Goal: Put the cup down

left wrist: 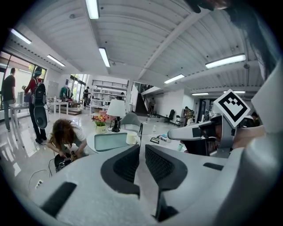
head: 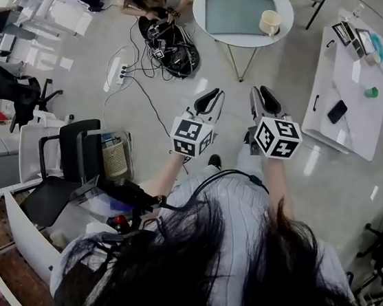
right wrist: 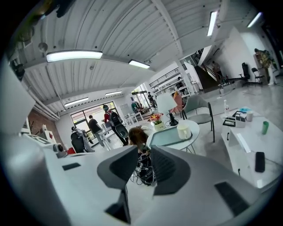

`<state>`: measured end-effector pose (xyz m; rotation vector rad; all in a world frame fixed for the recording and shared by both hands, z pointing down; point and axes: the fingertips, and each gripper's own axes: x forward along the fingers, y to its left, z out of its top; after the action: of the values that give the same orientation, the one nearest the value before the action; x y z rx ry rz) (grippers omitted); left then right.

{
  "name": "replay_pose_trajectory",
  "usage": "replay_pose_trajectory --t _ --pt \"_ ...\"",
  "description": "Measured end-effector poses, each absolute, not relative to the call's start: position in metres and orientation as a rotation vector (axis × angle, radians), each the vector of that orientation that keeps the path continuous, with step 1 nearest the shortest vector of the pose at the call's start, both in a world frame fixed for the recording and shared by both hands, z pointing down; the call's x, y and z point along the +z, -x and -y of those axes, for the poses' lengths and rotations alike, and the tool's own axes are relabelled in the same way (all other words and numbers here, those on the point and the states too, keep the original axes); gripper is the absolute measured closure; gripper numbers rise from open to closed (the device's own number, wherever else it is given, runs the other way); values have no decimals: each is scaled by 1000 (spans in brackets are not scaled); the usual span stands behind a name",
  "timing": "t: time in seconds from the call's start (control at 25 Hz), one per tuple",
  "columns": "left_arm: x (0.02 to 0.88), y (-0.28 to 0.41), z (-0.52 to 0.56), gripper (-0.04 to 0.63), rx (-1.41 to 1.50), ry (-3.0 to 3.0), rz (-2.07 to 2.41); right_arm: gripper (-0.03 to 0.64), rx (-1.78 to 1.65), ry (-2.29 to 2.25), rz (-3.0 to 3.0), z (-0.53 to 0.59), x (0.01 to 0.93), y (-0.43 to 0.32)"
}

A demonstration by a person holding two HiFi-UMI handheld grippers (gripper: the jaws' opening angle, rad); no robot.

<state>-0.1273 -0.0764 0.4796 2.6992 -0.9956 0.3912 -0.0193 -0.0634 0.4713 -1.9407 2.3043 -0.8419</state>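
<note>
Your left gripper (left wrist: 141, 150) has its fingers all but pressed together on nothing. Your right gripper (right wrist: 145, 154) shows a narrow gap, also empty. The cup (head: 270, 22) stands upright well ahead of both sets of fingertips, on the round table (head: 287, 8), just beside the tray (head: 236, 14). It looks already set down, which would explain why you hold both grippers clear of it.

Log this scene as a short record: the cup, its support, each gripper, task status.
cup: cream cup, upright, at the edge of the grey-green tray
support: round white table
left gripper: empty, jaws almost closed, short of the table
right gripper: empty, jaws slightly apart, beside the left one
task status: cup already down; neither gripper touches it
</note>
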Motion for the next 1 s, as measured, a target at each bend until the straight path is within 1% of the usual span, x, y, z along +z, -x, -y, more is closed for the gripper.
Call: replay_pose_trajectory --t 0.36,1.0 --pt "479 171 27 541 332 -2720 947 523 -781 2000 -2278 8 462 68" --pt "483 192 -42 541 292 -2741 856 535 -766 2059 -2238 -76 469 105"
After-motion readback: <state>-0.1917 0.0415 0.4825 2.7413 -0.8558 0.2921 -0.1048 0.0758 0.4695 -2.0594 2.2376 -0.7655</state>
